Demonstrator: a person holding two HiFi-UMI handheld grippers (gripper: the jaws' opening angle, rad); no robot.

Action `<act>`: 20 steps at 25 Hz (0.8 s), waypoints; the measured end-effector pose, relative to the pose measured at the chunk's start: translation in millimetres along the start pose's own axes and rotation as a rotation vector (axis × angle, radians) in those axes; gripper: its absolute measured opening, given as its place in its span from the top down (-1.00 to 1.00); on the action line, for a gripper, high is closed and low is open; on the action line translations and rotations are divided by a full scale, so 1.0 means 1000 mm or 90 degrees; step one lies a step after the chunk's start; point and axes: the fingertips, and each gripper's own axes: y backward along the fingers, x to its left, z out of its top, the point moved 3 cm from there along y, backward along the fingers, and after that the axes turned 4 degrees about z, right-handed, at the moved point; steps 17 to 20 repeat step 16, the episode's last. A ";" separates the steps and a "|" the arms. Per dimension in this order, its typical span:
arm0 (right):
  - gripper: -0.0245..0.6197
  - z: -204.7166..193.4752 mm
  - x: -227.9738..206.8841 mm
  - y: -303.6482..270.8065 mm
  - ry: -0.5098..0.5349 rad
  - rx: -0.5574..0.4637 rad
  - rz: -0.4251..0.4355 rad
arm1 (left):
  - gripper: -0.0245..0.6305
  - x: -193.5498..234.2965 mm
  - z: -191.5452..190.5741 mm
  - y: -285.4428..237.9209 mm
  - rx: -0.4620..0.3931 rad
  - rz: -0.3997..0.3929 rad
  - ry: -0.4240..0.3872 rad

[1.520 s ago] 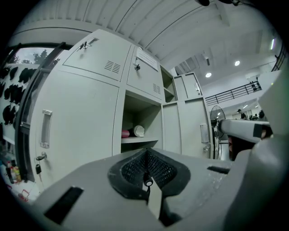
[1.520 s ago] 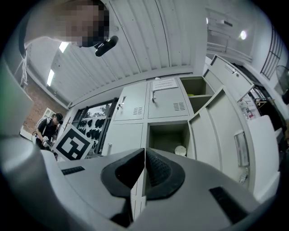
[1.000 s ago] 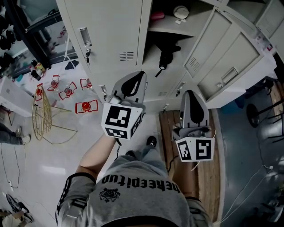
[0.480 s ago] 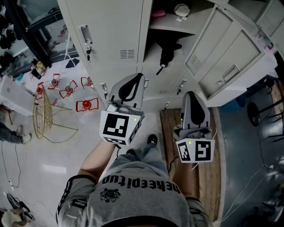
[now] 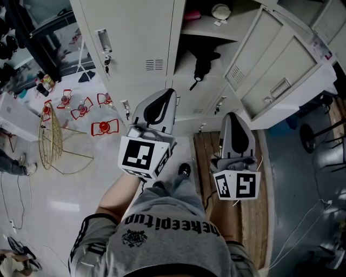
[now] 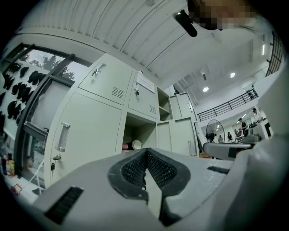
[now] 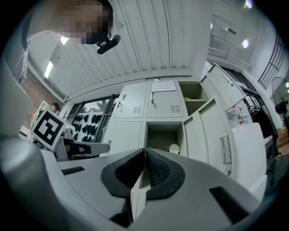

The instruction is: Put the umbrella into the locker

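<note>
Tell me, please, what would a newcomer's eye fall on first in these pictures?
First come the two grey grippers with marker cubes in the middle of the head view, the left gripper and the right gripper, both shut and empty. Just beyond them stands the pale locker bank with one door swung open to the right. A black umbrella lies inside the open compartment.

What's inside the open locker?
A black umbrella lies inside the locker; on the shelf above, a pink thing and a white round thing. Its back is in shadow.
</note>
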 end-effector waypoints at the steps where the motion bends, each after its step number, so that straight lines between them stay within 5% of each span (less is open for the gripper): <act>1: 0.89 0.000 0.000 0.000 -0.001 0.001 -0.001 | 0.92 0.000 0.000 0.000 0.001 0.002 0.000; 20: 0.89 0.003 0.002 0.003 0.001 0.003 -0.006 | 0.92 -0.002 -0.006 -0.002 0.021 -0.010 0.012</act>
